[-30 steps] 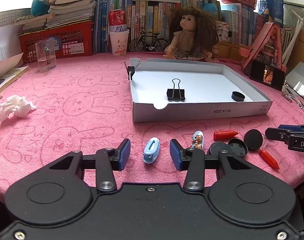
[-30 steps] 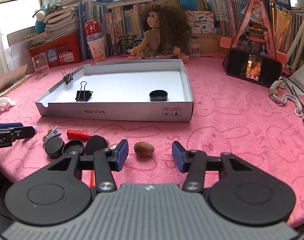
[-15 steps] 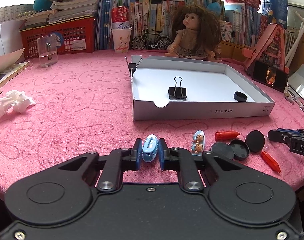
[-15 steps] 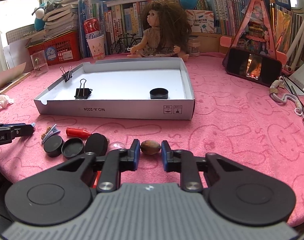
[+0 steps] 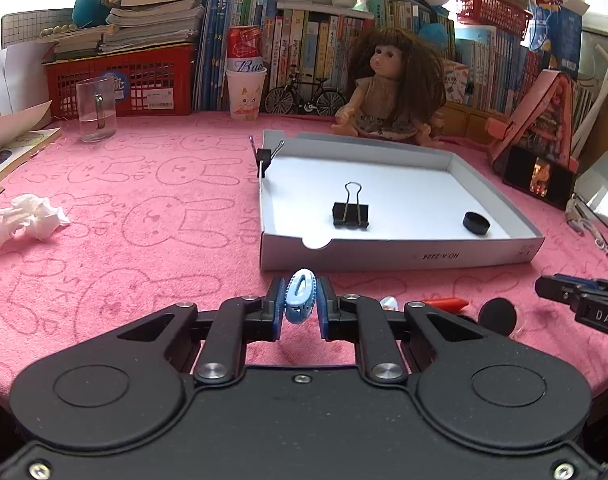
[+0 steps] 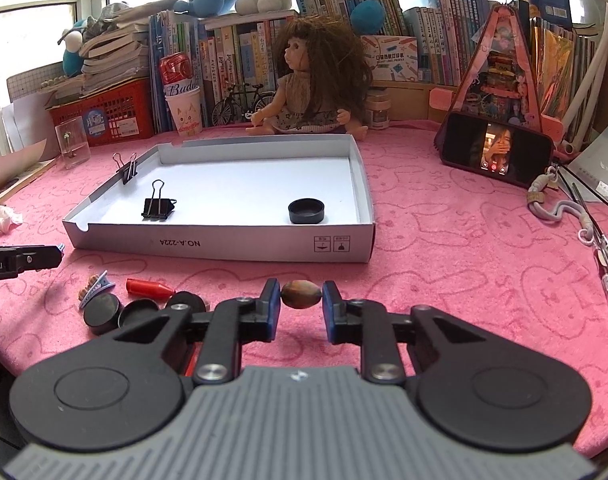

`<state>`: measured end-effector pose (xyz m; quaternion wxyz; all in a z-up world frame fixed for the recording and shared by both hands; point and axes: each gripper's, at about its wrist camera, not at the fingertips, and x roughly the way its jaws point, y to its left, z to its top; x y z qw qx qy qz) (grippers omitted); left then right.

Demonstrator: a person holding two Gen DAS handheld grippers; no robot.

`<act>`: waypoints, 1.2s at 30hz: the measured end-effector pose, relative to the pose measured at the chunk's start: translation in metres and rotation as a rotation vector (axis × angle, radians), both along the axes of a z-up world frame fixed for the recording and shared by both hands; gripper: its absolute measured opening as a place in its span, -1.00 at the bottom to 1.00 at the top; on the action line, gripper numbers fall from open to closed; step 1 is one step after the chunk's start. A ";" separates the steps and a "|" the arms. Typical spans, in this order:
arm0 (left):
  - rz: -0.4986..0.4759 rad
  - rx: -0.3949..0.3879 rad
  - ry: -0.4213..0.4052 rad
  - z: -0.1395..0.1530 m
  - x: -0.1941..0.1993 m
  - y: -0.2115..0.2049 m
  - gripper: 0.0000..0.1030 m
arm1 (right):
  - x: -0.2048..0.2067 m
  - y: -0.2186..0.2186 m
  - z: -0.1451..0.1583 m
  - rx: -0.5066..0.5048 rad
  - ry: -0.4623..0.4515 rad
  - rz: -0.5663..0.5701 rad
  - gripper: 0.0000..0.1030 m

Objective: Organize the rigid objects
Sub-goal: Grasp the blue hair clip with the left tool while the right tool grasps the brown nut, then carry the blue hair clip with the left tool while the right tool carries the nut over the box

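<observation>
The left gripper was clenched on a pale blue hair clip, pinched between its blue pads; the right gripper gripped a brown oval nut the same way; both sat just above the pink cloth; beyond them lay a white cardboard tray holding a black binder clip and a black cap; a doll sat behind.
</observation>
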<state>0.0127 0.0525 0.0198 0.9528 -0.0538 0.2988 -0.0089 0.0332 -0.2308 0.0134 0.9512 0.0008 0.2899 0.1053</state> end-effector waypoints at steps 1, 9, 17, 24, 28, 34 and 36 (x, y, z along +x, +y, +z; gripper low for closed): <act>-0.003 -0.002 -0.006 0.002 0.001 -0.001 -0.69 | 0.000 0.000 0.001 0.000 -0.002 -0.001 -0.48; -0.015 -0.008 -0.040 0.016 0.005 -0.006 -0.69 | 0.003 -0.001 0.006 -0.002 -0.024 -0.009 -0.48; -0.029 -0.013 -0.060 0.025 0.012 -0.010 -0.69 | 0.007 -0.002 0.011 -0.002 -0.040 -0.021 -0.48; -0.048 -0.013 -0.066 0.029 0.022 -0.017 -0.69 | 0.014 -0.003 0.016 0.006 -0.050 -0.039 -0.48; -0.058 -0.011 -0.074 0.031 0.028 -0.021 -0.69 | 0.019 -0.003 0.018 0.013 -0.057 -0.047 -0.48; -0.068 -0.014 -0.079 0.032 0.036 -0.025 -0.69 | 0.027 -0.001 0.020 0.027 -0.050 -0.054 -0.48; -0.072 -0.013 -0.080 0.032 0.038 -0.027 -0.69 | 0.029 0.001 0.021 0.026 -0.054 -0.053 -0.48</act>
